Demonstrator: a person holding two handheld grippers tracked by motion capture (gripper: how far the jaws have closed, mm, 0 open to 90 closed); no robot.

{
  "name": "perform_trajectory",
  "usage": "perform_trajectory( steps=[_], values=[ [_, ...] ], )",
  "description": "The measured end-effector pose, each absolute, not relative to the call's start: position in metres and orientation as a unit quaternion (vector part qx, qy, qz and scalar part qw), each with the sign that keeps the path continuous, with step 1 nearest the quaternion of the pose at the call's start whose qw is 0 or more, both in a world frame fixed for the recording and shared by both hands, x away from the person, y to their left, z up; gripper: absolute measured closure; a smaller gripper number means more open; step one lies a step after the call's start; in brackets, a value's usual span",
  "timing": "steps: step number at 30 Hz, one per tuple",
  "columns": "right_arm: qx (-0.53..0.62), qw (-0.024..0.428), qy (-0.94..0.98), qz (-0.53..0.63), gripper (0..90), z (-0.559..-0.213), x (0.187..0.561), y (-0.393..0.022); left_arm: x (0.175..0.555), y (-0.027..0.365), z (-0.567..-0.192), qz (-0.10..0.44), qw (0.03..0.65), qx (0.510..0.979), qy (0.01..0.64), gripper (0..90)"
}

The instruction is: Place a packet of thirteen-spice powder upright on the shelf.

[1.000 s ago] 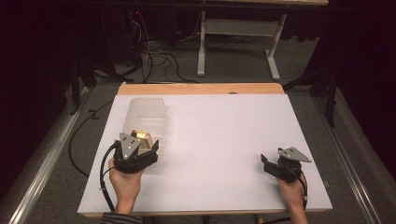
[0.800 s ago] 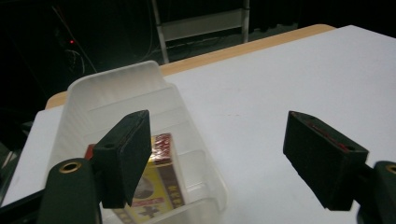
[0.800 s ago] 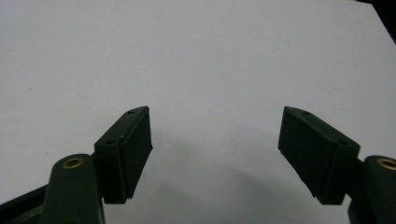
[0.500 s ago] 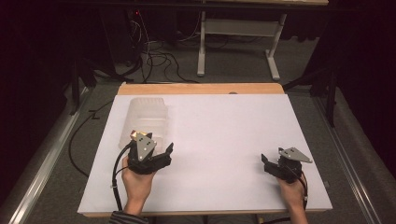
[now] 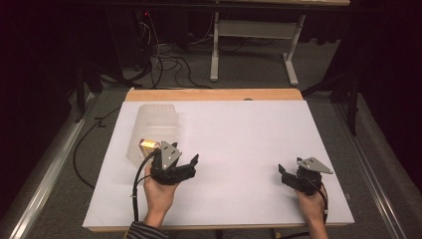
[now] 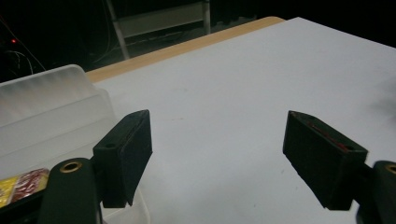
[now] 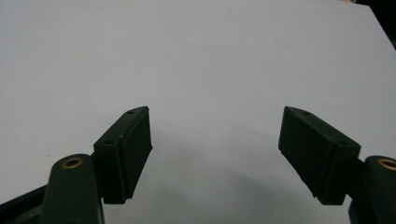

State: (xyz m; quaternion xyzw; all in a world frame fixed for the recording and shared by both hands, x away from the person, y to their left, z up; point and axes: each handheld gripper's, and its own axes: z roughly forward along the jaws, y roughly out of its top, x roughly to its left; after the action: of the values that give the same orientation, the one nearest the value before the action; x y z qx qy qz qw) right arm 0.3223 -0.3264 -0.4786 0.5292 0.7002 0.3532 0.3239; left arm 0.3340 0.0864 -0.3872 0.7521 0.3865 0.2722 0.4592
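A translucent plastic box [image 5: 152, 127] lies at the left of the white table [image 5: 244, 134], with a yellow and red item [image 5: 148, 145] at its near end. My left gripper [image 5: 181, 158] hovers just right of that near end, open with nothing between its fingers. In the left gripper view the box [image 6: 51, 107] and the yellow and red item [image 6: 23, 184] sit beside the left jaw, and the left gripper [image 6: 219, 121] faces bare table. My right gripper [image 5: 287, 172] rests near the front right, open and empty; in its own view the right gripper [image 7: 215, 114] looks over blank white surface.
A wooden strip [image 5: 214, 94] runs along the table's far edge. Beyond it, cables [image 5: 169, 59] lie on the dark floor next to a white desk frame [image 5: 249, 35]. A black cable [image 5: 137, 189] trails from the left gripper.
My left gripper has slid to the right, away from the near end of the box. The right gripper has stayed where it was.
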Motion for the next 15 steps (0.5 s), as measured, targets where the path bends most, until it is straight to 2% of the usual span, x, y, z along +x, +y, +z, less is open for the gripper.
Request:
perform_trajectory(
  steps=[15],
  values=[
    [0.529, 0.324, 0.7, 0.353, 26.1, -0.479, 0.322, -0.326, 0.339, 0.071, -0.398, 0.239, 0.466, 0.761, 0.383, 24.7]
  ],
)
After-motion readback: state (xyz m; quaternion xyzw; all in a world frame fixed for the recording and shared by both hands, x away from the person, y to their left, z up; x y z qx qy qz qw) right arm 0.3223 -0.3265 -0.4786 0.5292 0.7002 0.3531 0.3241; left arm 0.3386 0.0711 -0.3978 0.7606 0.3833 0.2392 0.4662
